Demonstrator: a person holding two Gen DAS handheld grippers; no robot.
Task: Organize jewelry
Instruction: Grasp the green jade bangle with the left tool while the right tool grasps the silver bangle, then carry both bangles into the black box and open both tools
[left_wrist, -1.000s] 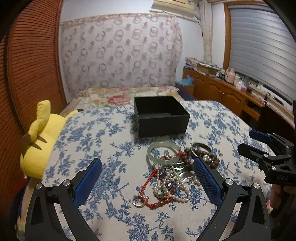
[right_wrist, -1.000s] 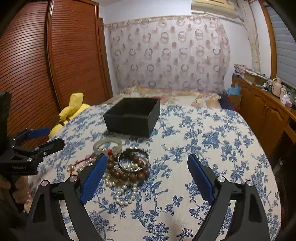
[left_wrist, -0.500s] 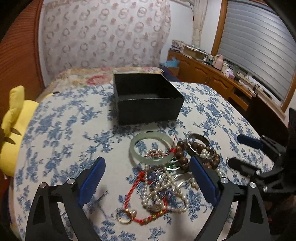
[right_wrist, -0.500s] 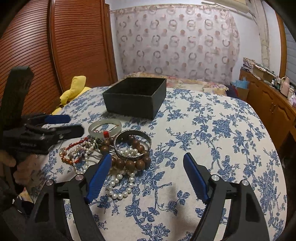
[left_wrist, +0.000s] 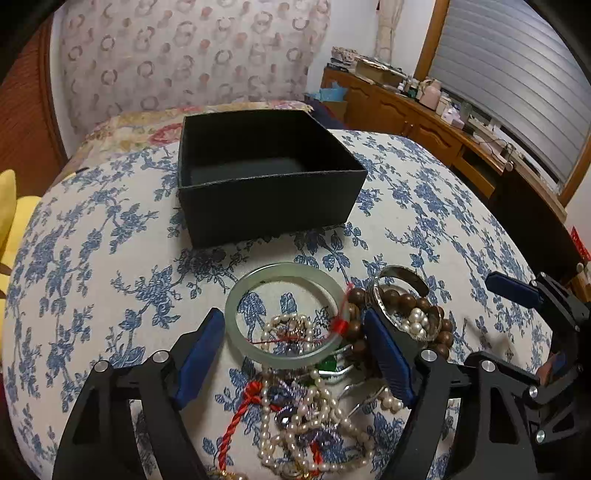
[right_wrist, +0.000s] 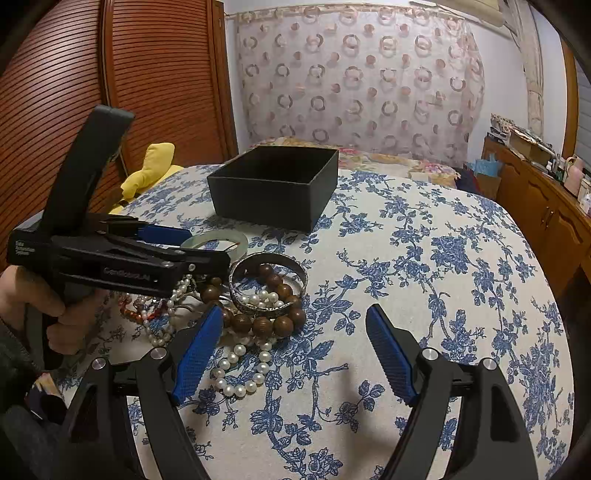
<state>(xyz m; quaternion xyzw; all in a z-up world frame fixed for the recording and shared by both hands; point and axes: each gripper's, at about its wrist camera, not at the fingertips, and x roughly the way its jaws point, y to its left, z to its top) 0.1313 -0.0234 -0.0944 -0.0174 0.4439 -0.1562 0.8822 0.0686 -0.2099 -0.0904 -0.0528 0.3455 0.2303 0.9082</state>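
**Left tongs narrowing around jade bangle, right tongs spread over bare cloth**

Landmark: the open black square cardboard box (left_wrist: 266, 184) on the round table with the blue-floral tablecloth (right_wrist: 424, 258). No jewellery visible in the part of its interior that shows.

Jewellery pile sits on the cloth just in front of the box, on the near side:
- pale green translucent jade bangle (left_wrist: 236, 306), closest to the box, lying flat
- engraved silver metal cuff bangle (right_wrist: 267, 280), beside the jade one
- brown wooden bead bracelet (right_wrist: 258, 321), looped through and around the cuff
- white pearl strands (left_wrist: 295, 424), tangled at the edge of the pile farthest from the box, with red braided cord (left_wrist: 236, 417) running through them

Left gripper (left_wrist: 295, 354): blue-padded jaws closing, the jade bangle between them. Pads straddle it; neither clearly presses it yet. The right pad is against the wooden beads.

Right gripper (right_wrist: 295, 350): jaws spread wide, nothing between them but tablecloth and a loop of pearls near its left pad. It sits on the pile's side away from the box.

A hand (right_wrist: 55, 314) grips the left tool's handle in the right wrist view.
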